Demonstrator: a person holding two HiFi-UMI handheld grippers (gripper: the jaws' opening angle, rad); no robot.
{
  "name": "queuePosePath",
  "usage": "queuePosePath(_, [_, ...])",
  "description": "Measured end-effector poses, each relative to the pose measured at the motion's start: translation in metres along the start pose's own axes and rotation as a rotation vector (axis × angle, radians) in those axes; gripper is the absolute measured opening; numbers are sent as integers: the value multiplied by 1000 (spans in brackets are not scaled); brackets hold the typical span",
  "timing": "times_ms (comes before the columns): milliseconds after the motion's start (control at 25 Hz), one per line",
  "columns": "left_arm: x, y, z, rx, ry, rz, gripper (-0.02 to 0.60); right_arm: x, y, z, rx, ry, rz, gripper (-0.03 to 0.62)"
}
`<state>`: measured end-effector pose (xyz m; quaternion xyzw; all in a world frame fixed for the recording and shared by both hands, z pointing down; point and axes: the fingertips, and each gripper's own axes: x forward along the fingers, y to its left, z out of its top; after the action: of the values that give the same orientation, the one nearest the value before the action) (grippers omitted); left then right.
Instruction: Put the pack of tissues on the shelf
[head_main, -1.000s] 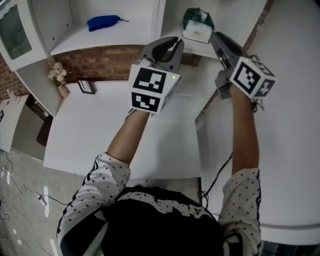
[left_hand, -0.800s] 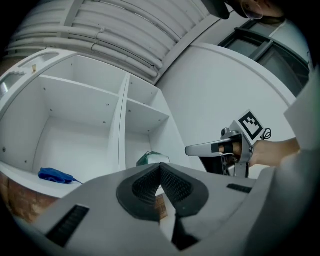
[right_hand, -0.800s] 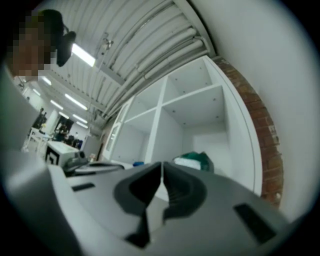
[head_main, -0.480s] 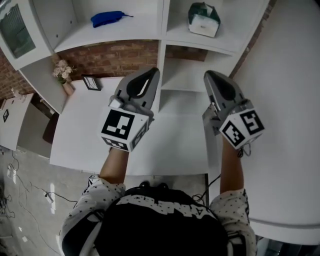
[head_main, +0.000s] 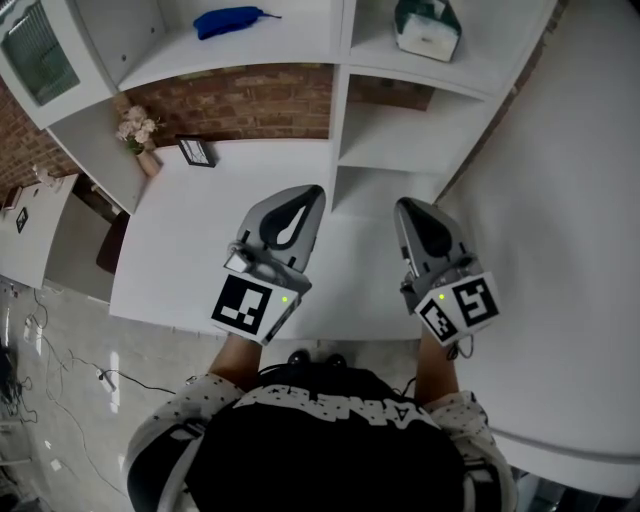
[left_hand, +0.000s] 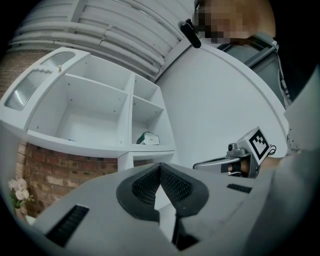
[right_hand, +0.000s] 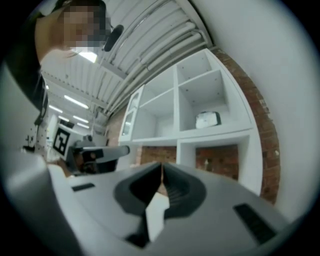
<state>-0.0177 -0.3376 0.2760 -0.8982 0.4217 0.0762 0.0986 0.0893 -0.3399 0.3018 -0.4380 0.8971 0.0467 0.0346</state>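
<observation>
The pack of tissues (head_main: 427, 28), white with a green top, stands in the upper right compartment of the white shelf (head_main: 340, 72); it also shows small as the pack (left_hand: 148, 138) and the pack (right_hand: 208, 119) in the two gripper views. My left gripper (head_main: 315, 192) hovers over the white table (head_main: 190, 230), shut, with nothing between its jaws. My right gripper (head_main: 402, 207) is level with it to the right, also shut and empty. Both are well below the pack and apart from it.
A blue pouch (head_main: 230, 20) lies in the upper left compartment. A small vase of flowers (head_main: 138, 130) and a dark picture frame (head_main: 196, 151) stand at the table's back left, against the brick wall (head_main: 230, 105). A white wall (head_main: 570, 230) runs along the right.
Both grippers have drawn back and down from the shelf to just over the table's near part. Their jaws, a little apart by the shelf before, are now closed. The tissue pack stays in its compartment.
</observation>
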Motion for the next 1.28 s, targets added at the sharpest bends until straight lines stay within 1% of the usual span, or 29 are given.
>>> queuePosePath(160, [-4,-2,-13,-20,26,-3,34,-6,2,-9,35,4,-14,34])
queuePosePath(360, [-5,-1,-10,-23,15,-3,34,-7,3,-14,6,24,-32,34])
queuePosePath(1280, [-15,3,-14,-33,31,14,34,-4,13,-14,20,22,-10,30])
